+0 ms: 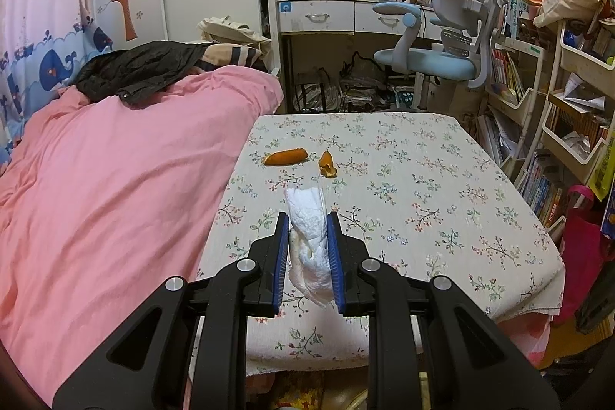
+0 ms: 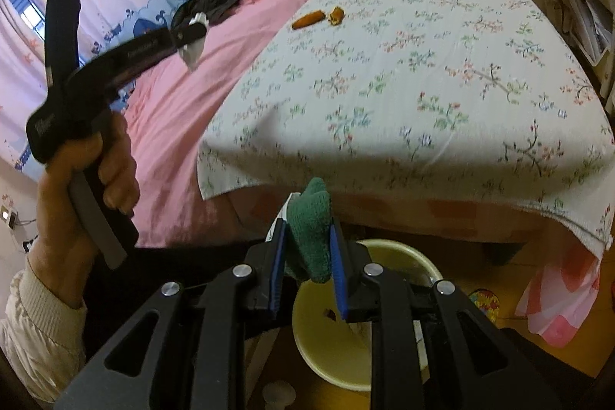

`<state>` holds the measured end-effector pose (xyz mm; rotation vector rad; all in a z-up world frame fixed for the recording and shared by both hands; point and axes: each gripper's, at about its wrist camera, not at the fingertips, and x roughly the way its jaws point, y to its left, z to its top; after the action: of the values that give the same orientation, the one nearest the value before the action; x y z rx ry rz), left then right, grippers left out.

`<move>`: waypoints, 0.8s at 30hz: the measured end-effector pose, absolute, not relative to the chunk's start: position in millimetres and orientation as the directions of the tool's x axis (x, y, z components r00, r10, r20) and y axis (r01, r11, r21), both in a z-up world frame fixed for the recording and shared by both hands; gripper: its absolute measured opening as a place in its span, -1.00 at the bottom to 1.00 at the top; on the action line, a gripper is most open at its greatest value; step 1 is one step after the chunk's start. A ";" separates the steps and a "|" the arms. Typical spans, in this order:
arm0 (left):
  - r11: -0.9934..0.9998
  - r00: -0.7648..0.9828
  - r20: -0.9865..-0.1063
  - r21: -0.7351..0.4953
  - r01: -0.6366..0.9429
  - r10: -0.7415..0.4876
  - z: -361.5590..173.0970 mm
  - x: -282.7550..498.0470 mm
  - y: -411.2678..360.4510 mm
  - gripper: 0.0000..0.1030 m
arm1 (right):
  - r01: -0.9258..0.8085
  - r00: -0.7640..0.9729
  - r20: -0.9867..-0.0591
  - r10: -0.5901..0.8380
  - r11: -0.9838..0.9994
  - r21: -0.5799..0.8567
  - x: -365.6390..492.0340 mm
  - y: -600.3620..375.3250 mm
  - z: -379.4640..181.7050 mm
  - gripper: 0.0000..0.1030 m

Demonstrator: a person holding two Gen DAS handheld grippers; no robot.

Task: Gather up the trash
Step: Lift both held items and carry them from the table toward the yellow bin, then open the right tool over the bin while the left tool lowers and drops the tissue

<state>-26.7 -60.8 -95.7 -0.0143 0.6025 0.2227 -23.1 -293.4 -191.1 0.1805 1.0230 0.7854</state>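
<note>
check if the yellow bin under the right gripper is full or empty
Nearly empty. The right wrist view looks down into the yellow bin: mostly bare inside, one small dark scrap; the gripper hides part of it.

left gripper (image 1: 307, 229): pads clamped on white tissue (image 1: 309, 237), tilted down
right gripper (image 2: 307, 237): pads clamped on green cloth (image 2: 311, 229), angled down
left hand (image 2: 88, 187): fist round handle

white tissue (image 1: 309, 237) clamped, orange peels (image 1: 285, 156) on cloth

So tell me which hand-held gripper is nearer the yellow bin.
Right. The right hand-held gripper, clamping a green cloth, hangs just above the yellow bin. The left hand-held gripper, holding a white tissue, is over the bed.
</note>
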 end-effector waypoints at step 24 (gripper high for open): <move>0.978 0.795 -0.574 0.051 -0.202 0.194 -99.1 -40.8 -70.6 -0.66 | -0.509 0.229 -0.775 0.589 0.751 0.421 -45.9 -286.0 -215.7 -0.51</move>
<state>-40.8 -70.6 -99.1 -0.0137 0.6153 0.2132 -45.9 -286.0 -215.7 0.0846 1.1062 0.7566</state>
